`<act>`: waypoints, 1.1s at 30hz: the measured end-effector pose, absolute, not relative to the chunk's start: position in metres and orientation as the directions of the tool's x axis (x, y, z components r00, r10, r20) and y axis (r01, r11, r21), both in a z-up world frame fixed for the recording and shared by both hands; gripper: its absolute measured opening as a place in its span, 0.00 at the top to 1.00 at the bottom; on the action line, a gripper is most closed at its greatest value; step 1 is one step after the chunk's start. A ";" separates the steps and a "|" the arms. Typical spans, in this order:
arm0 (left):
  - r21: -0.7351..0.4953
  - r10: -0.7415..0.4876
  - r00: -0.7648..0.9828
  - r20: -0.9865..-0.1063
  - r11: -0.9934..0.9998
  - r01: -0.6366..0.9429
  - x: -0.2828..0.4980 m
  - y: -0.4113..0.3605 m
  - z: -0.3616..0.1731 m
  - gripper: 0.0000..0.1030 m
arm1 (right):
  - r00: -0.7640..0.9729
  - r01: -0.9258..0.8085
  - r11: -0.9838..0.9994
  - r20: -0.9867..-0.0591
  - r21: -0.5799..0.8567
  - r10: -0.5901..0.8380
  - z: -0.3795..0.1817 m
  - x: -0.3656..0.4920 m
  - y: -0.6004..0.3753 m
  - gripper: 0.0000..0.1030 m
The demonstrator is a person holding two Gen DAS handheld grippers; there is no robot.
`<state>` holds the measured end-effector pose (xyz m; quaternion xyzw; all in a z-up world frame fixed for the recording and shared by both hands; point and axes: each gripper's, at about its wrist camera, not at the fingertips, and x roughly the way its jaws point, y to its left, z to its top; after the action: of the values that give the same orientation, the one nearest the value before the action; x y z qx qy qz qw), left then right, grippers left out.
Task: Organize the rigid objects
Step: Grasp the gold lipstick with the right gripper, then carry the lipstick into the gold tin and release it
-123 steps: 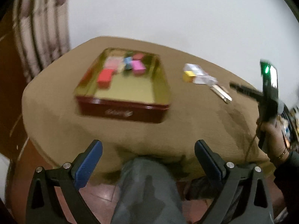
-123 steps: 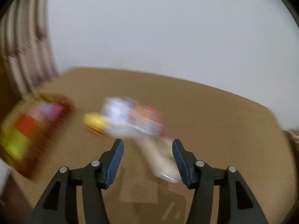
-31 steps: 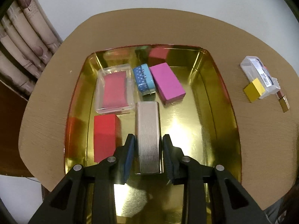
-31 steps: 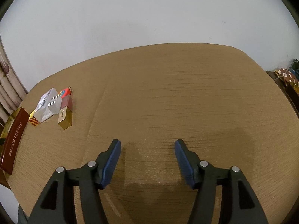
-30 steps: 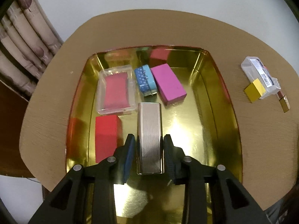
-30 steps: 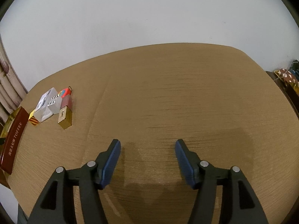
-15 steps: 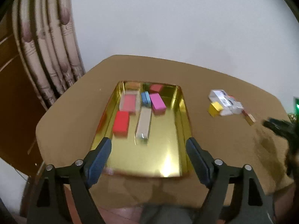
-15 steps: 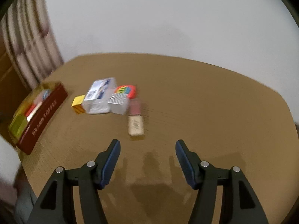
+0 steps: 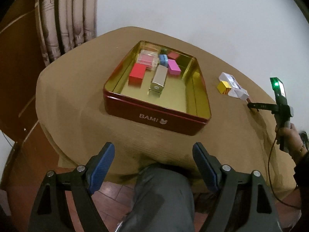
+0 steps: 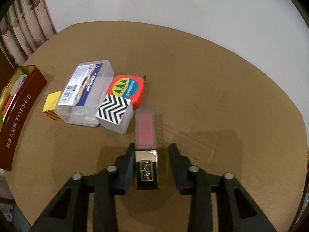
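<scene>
A red tin (image 9: 154, 114) with a gold inside holds a silver box (image 9: 158, 77), a red block (image 9: 137, 73), a pink block (image 9: 173, 67) and a clear case (image 9: 147, 60). My left gripper (image 9: 155, 166) is open and empty, pulled back off the table's near edge. My right gripper (image 10: 152, 166) is open with its jaws on either side of a lipstick (image 10: 145, 150) with a gold cap, which lies on the table. The left finger is close to the cap and the right one stands apart from it.
Beside the lipstick lie a zigzag-patterned box (image 10: 115, 113), a red tape measure (image 10: 126, 89), a clear plastic case (image 10: 87, 92) and a yellow cube (image 10: 51, 105). The tin's side (image 10: 17, 119) is at far left. Curtains (image 9: 67, 19) hang behind the table. A knee (image 9: 162, 193) shows below.
My left gripper let go of the silver box in the tin, opened and pulled back off the table. My right gripper moved up to the lipstick and now straddles it.
</scene>
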<state>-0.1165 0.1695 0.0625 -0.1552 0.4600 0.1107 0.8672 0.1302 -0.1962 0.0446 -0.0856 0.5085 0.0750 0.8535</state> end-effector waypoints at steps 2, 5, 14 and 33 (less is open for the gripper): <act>-0.173 0.045 0.552 -0.833 0.926 -0.335 -0.119 0.170 0.062 0.23 | 0.469 -0.218 0.972 -0.883 -0.087 0.026 0.045 0.127 -0.193 0.80; -0.168 0.046 0.551 -0.833 0.929 -0.331 -0.121 0.167 0.064 0.23 | 0.457 -0.190 0.982 -0.886 -0.012 0.077 0.048 0.117 -0.201 0.80; -0.108 0.118 0.582 -0.805 0.935 -0.339 -0.131 0.164 0.075 0.17 | 0.457 -0.240 0.902 -0.778 0.359 0.431 0.120 0.067 -0.152 0.80; -0.143 0.052 0.527 -0.848 0.936 -0.323 -0.129 0.174 0.060 0.16 | 0.324 -0.163 0.908 -0.848 0.387 0.419 0.079 0.164 0.057 0.80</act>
<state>-0.1287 0.1742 0.0596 -0.1427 0.4740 0.1089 0.8620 0.1639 0.0566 0.0793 0.1161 0.5525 0.1807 0.8054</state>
